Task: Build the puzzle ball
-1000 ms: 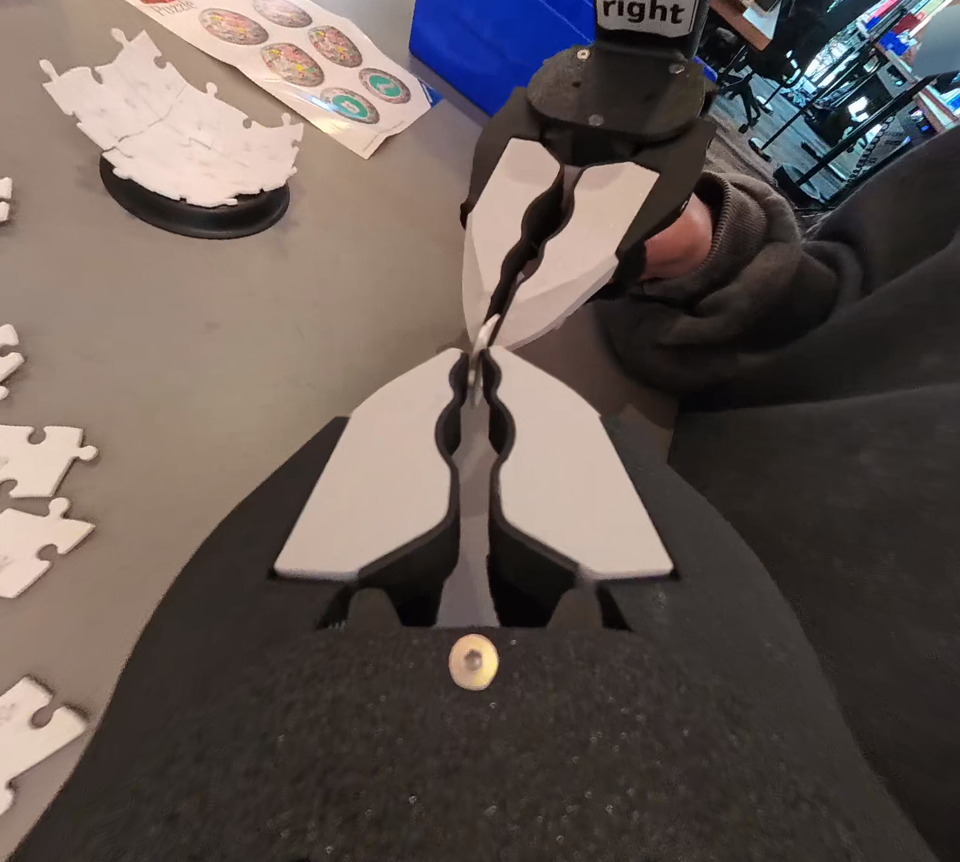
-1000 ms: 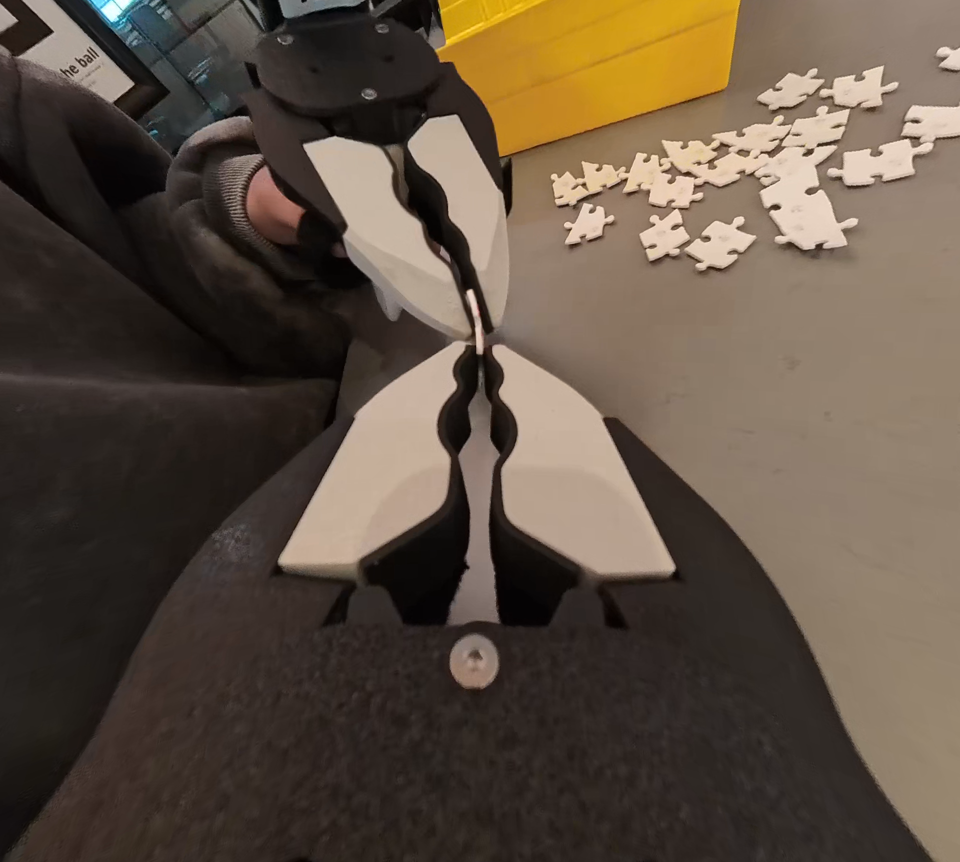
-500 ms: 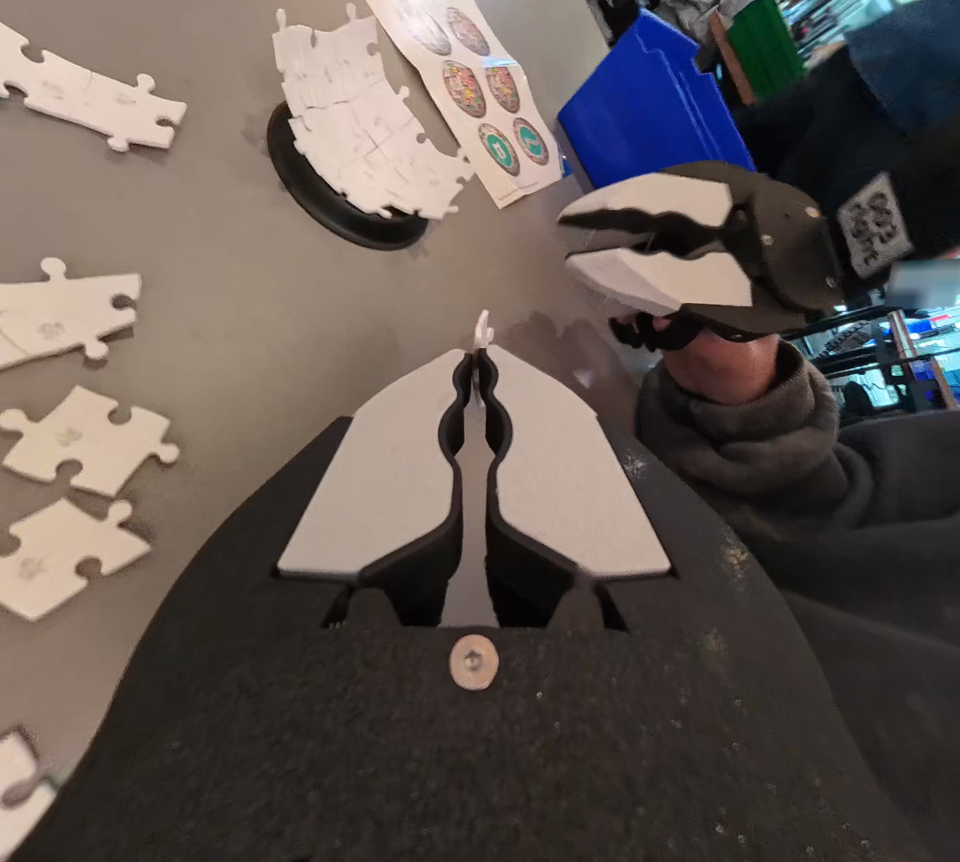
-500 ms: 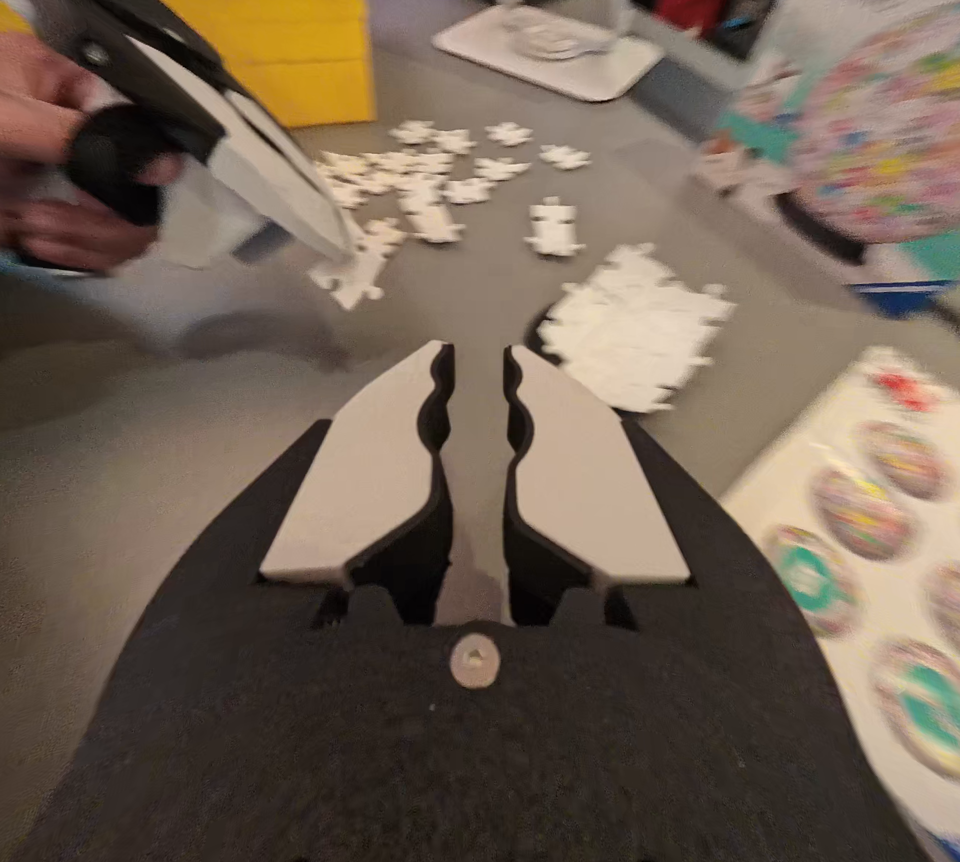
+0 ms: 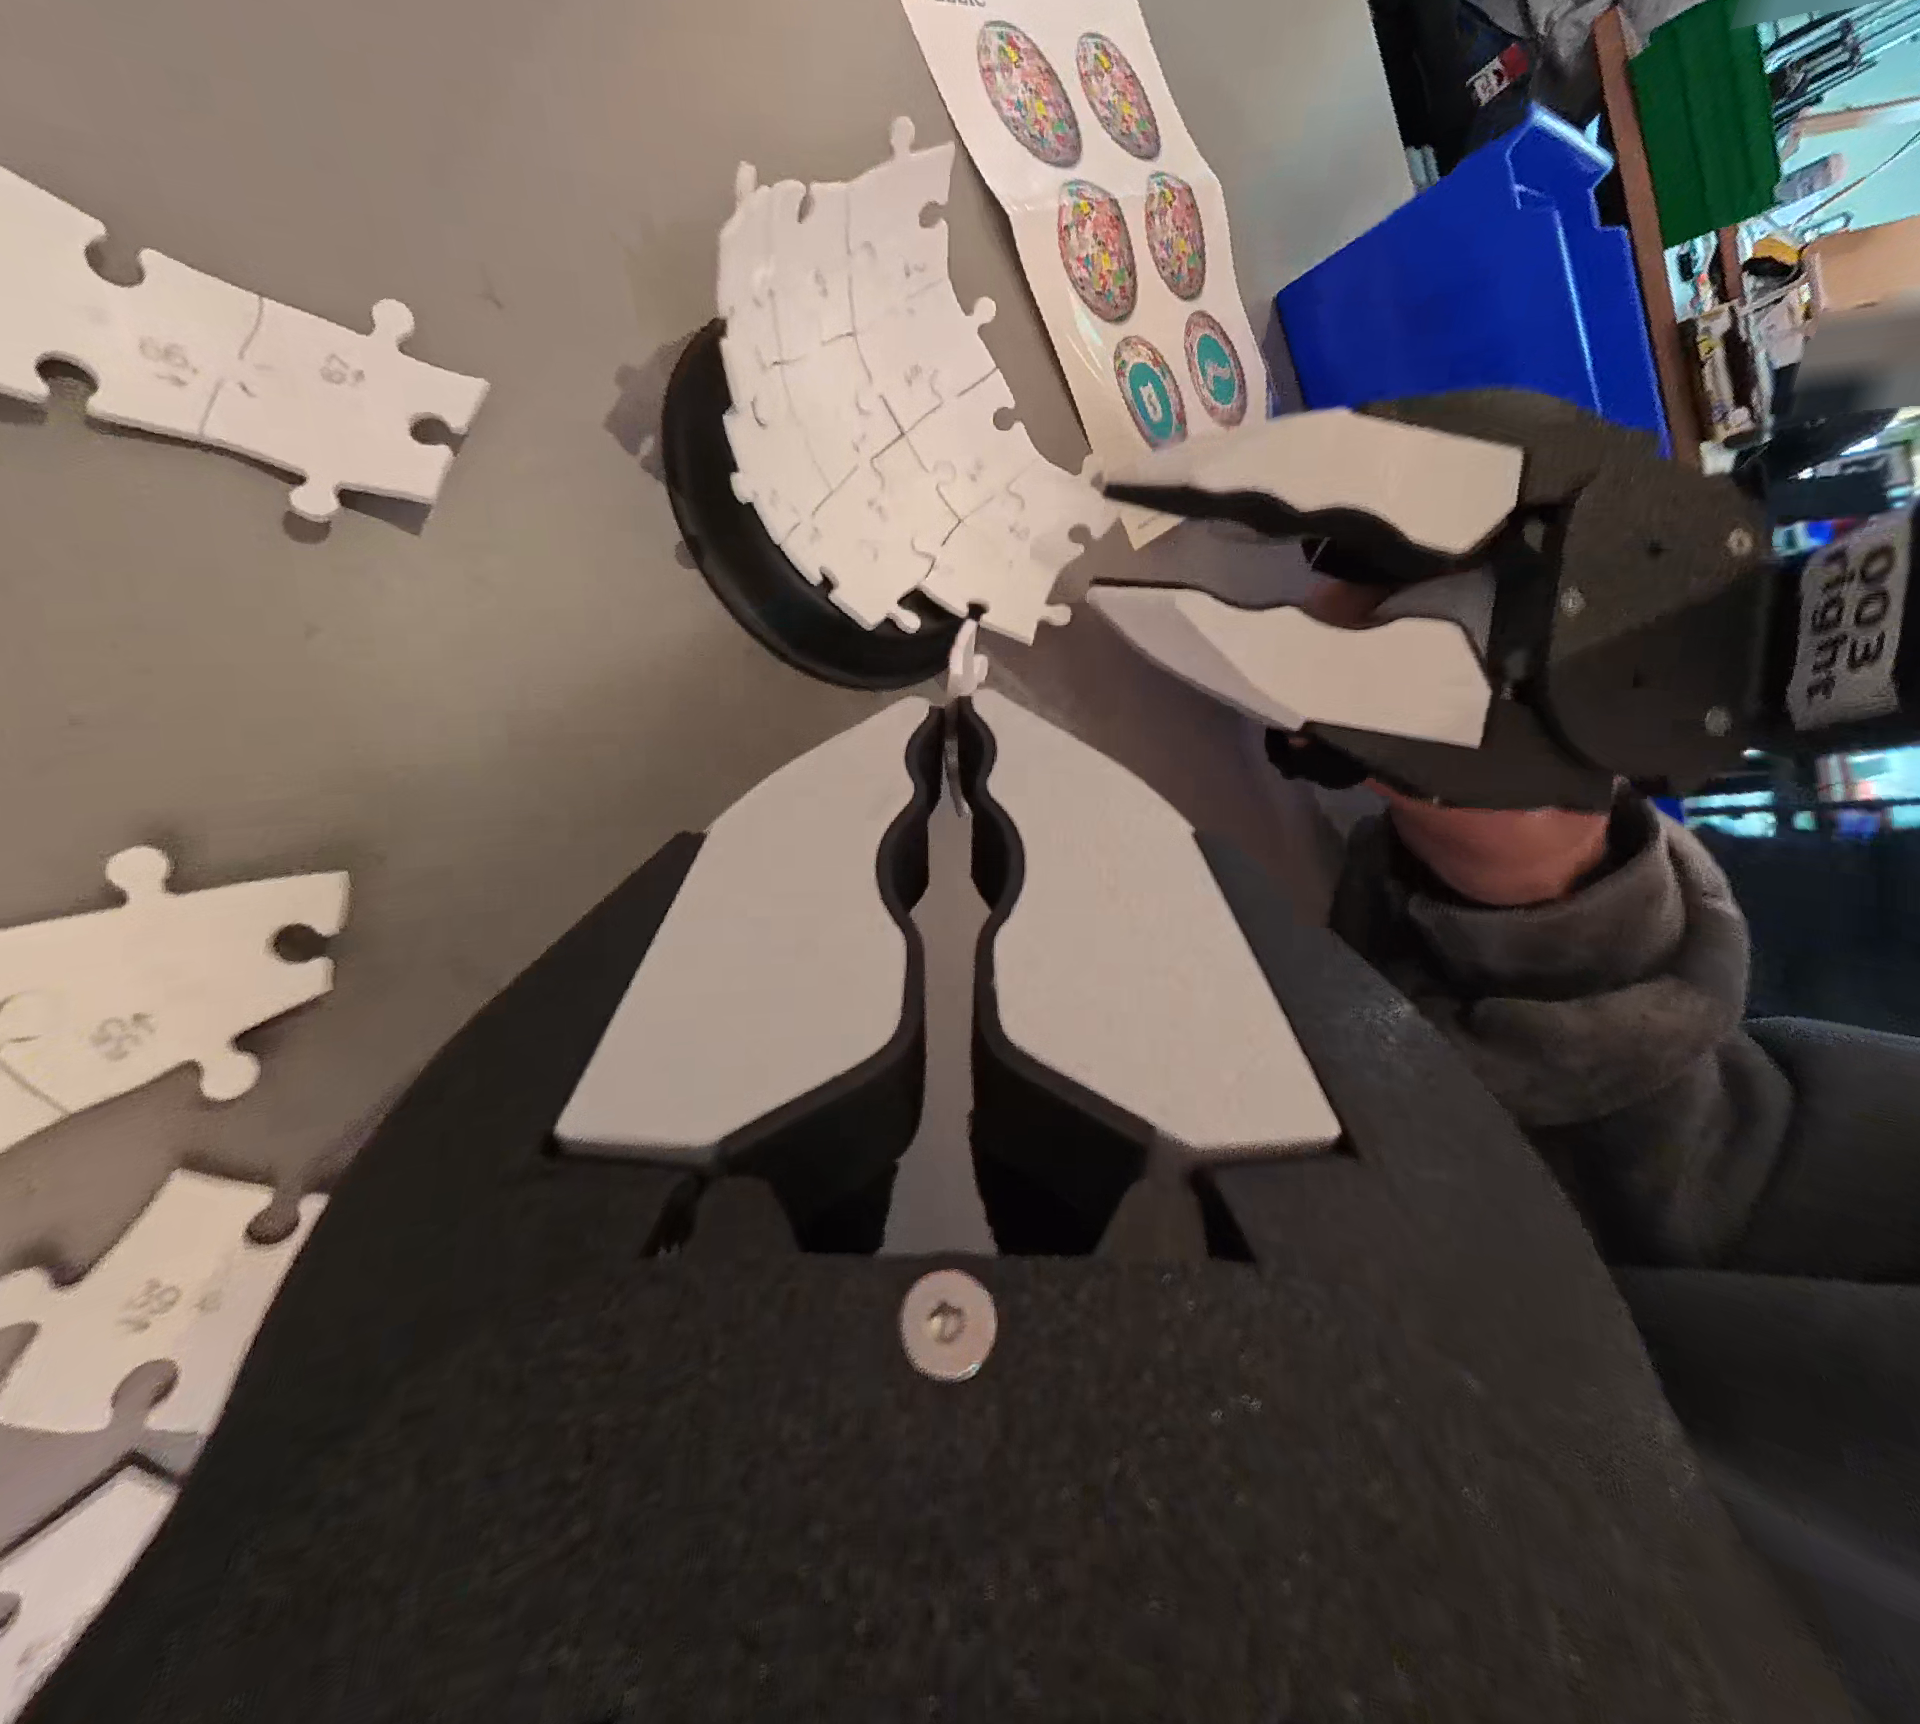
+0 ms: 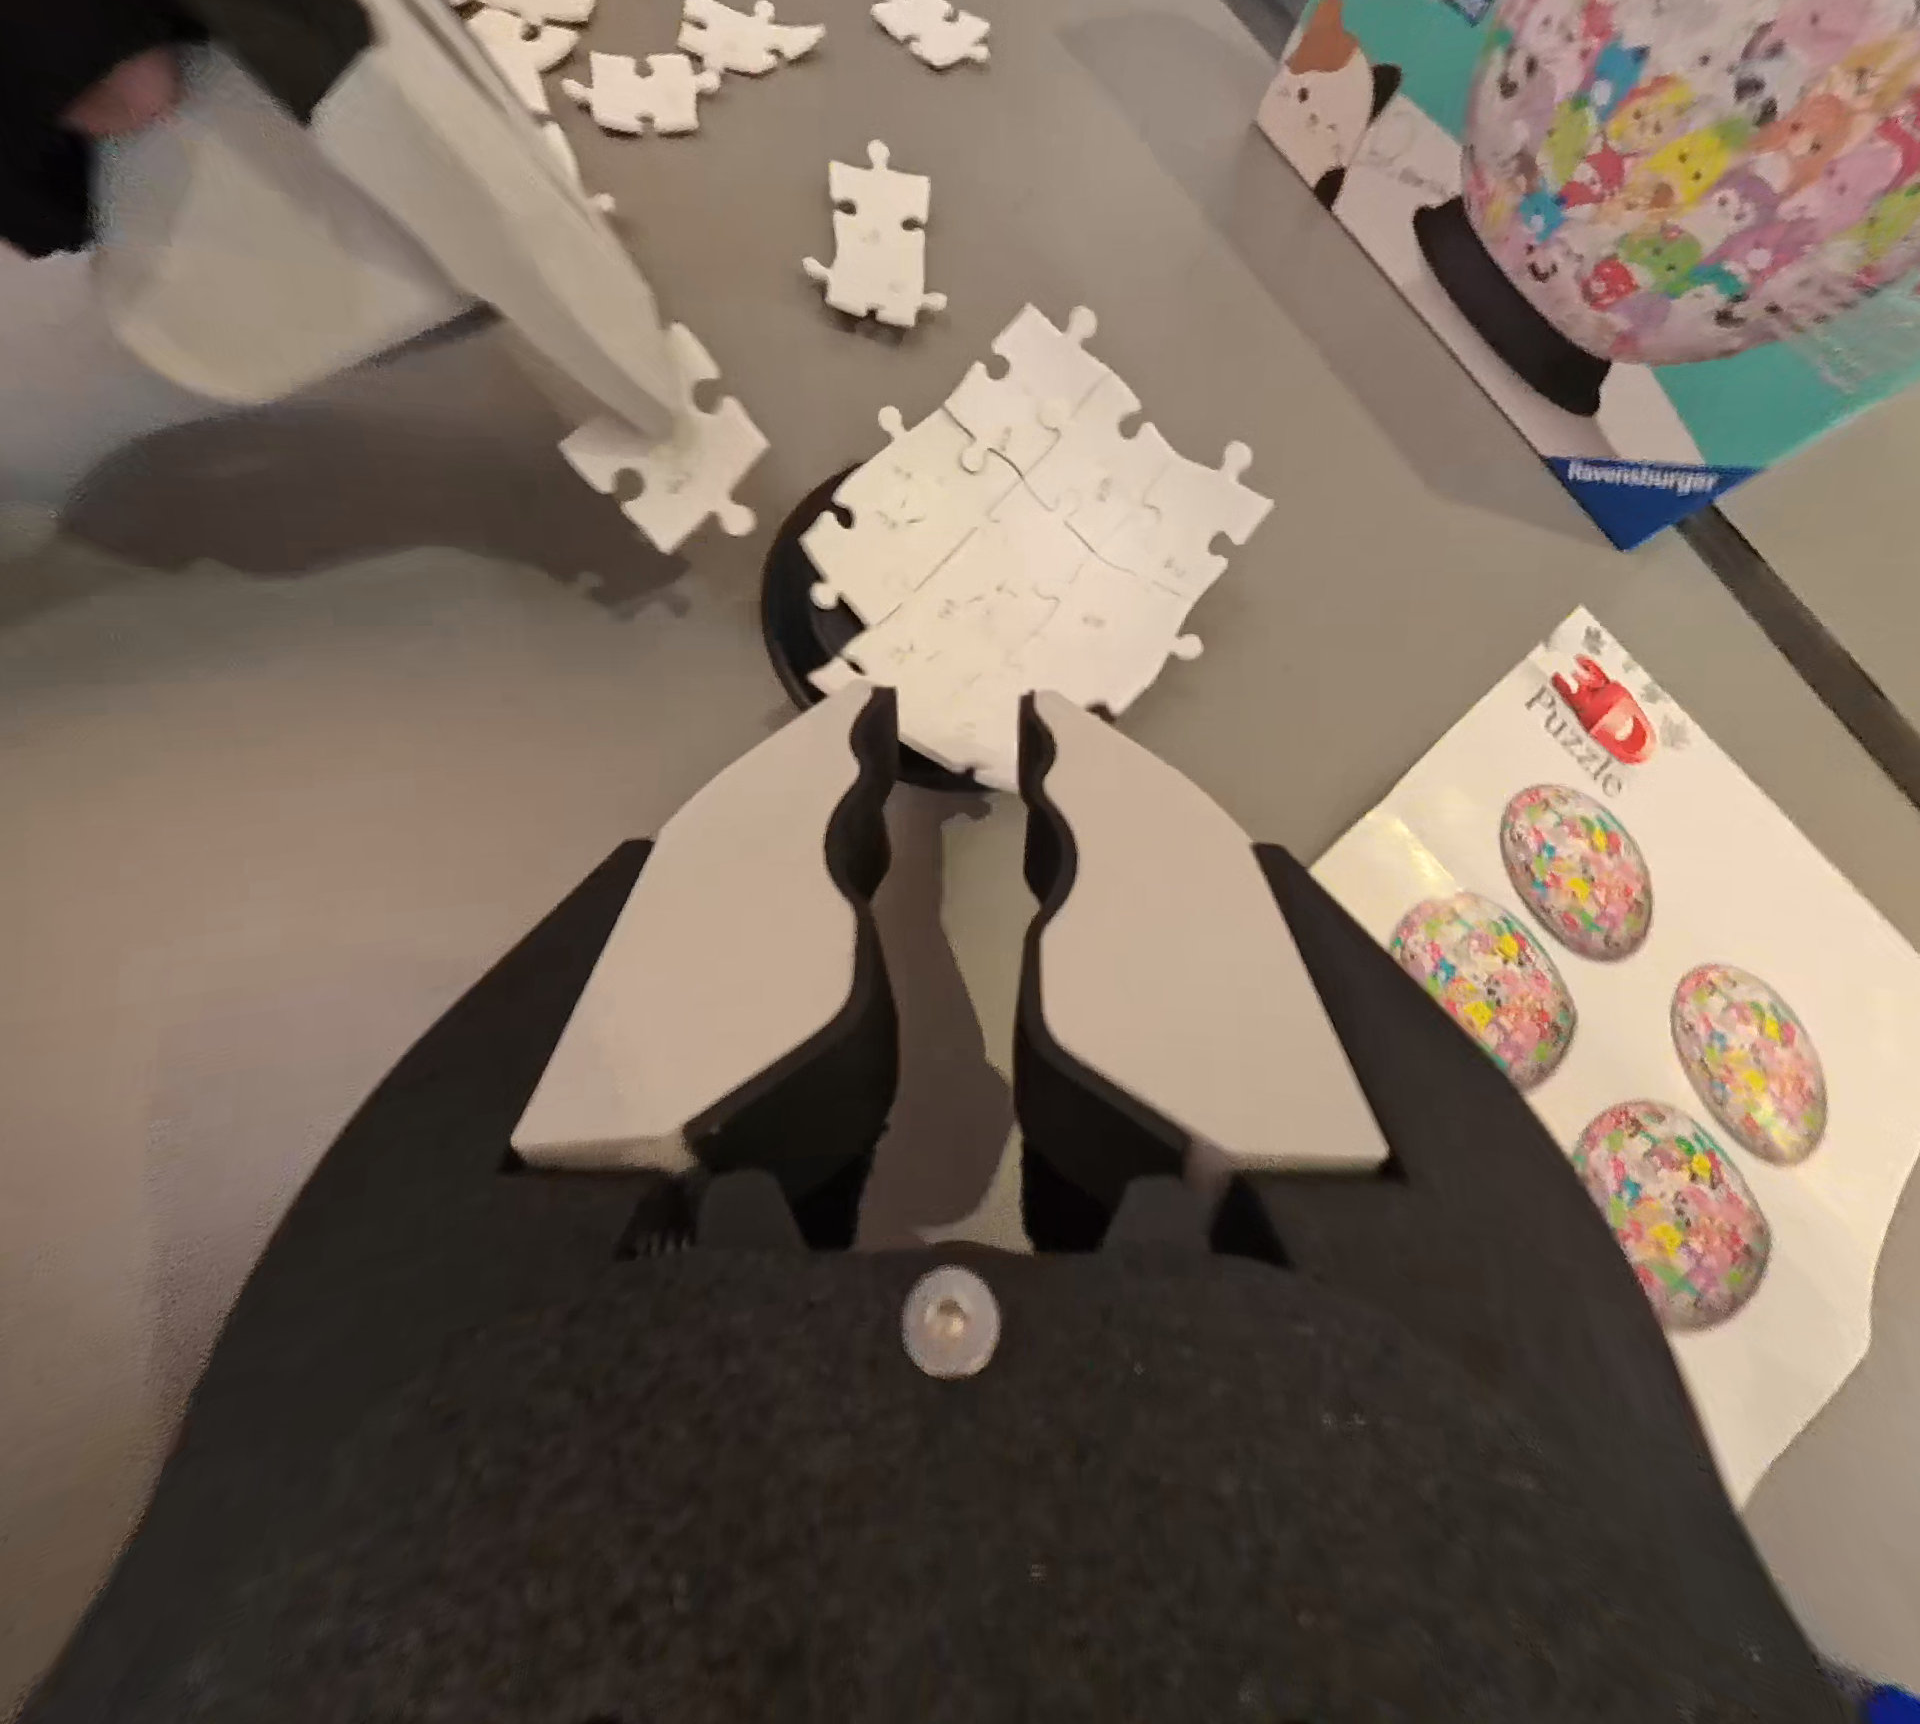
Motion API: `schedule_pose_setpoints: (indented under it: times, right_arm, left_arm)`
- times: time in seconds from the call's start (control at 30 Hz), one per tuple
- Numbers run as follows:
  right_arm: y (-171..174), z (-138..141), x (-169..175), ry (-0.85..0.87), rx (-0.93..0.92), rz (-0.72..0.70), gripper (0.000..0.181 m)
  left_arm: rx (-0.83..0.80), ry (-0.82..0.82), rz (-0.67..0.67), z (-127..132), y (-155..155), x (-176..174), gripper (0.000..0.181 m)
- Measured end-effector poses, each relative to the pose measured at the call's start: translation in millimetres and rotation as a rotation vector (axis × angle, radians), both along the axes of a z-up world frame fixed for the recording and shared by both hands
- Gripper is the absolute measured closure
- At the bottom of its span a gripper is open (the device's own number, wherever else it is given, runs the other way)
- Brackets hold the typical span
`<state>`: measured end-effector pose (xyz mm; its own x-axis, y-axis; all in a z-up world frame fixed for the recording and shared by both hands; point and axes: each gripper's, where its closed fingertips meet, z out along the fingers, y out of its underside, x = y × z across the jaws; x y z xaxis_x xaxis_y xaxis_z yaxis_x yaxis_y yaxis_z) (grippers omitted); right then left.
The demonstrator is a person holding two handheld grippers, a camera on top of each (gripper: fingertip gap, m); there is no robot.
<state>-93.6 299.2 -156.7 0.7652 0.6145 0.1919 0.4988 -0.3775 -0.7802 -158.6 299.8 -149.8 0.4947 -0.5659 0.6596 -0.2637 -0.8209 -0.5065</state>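
My left hand-held gripper [image 5: 951, 718] is closed on a single white puzzle piece [image 5: 964, 664], held edge-on just beside the rim of the curved, part-built puzzle shell [image 6: 1029, 552] sitting on its black ring stand [image 5: 727, 552] toward the middle of the bench [image 6: 312, 791]. My right hand-held gripper [image 6: 951, 718] stands narrowly parted and empty, its tips at the shell's near edge. I judge I am bringing this piece to the shell; next it needs turning flat to the curve and its tabs lined up while the right steadies the shell. Seen edge-on, the piece's outline is hidden in my left view, and blur smears it in the right; loose pieces [image 6: 644, 85] lie toward the far edge.
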Motion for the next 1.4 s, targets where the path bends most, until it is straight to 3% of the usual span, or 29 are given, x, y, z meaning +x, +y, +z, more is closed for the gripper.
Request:
schedule_pose_setpoints:
  times: [0.27,0.67,0.73,0.83,0.97,1.13,1.4]
  right_arm:
    - [-3,-12,-18,-0.012,-0.012,0.044,0.181]
    - [21,-26,-17,-0.024,-0.154,-0.018,0.181]
    - [24,-16,-16,-0.019,-0.161,-0.017,0.181]
    - [24,-2,-19,0.017,-0.226,0.050,0.181]
    - [27,-18,-13,-0.049,-0.391,0.154,0.181]
    - [37,-33,-14,-0.107,-0.419,0.199,0.181]
    - [55,-32,-7,-0.135,-0.298,-0.016,0.181]
  left_arm:
    - [-0.048,-0.013,0.005,1,5,-1,0.179]
    - [-0.054,0.030,0.004,-9,11,-2,0.179]
    - [-0.048,0.032,0.006,-7,12,-3,0.179]
    - [-0.033,0.038,0.008,-5,12,-6,0.179]
    - [-0.031,0.035,0.002,-4,10,-6,0.179]
    - [-0.035,0.042,-0.012,-7,5,-5,0.179]
    - [-0.026,0.037,0.005,-3,9,-6,0.179]
